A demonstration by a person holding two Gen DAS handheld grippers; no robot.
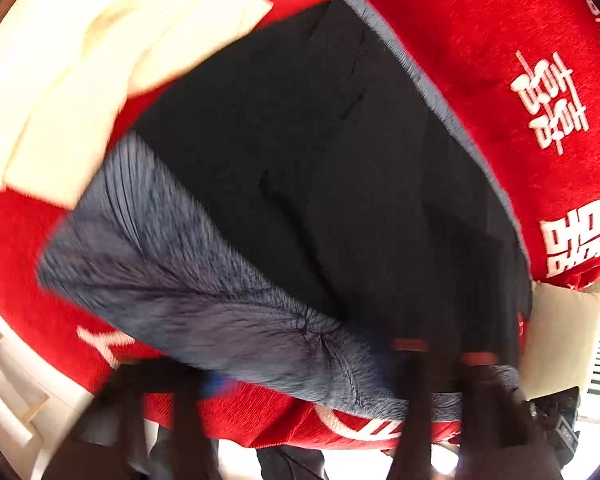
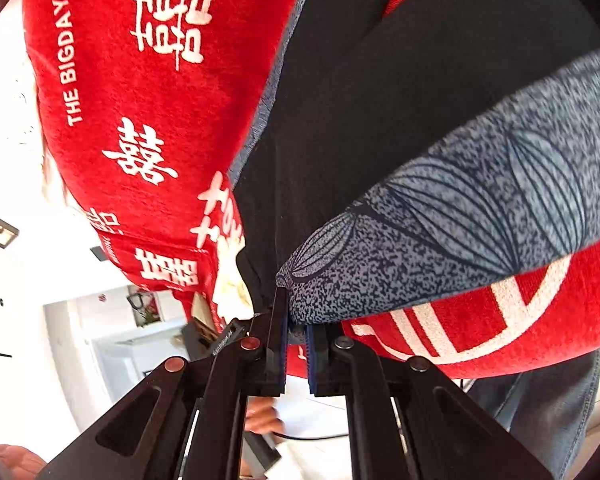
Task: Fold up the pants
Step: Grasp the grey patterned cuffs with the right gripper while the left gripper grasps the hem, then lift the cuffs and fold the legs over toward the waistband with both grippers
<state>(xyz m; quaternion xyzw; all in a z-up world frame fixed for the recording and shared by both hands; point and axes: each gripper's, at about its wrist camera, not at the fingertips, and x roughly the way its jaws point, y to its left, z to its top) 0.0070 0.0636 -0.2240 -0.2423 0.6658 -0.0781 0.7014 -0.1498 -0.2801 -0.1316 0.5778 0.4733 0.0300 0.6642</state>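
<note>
Black pants (image 1: 320, 160) with a grey fleecy lining (image 1: 160, 260) turned out at the waist lie on a red blanket (image 1: 480, 60). In the left wrist view motion blur smears my left gripper (image 1: 306, 364). Its dark fingers (image 1: 188, 400) straddle the near edge of the grey waistband, and the grip looks shut on that fabric. In the right wrist view my right gripper (image 2: 296, 312) is shut on the corner of the grey lining (image 2: 480, 220), where it meets the black cloth (image 2: 380, 100). That pinched corner is raised off the red blanket (image 2: 140, 100).
A cream cloth (image 1: 80, 80) lies on the blanket beyond the pants. A cream cushion (image 1: 560, 340) sits at the right edge. White furniture (image 1: 12, 392) stands below the blanket. A person's jeans (image 2: 540, 408) and a hand (image 2: 264, 416) show under the right gripper.
</note>
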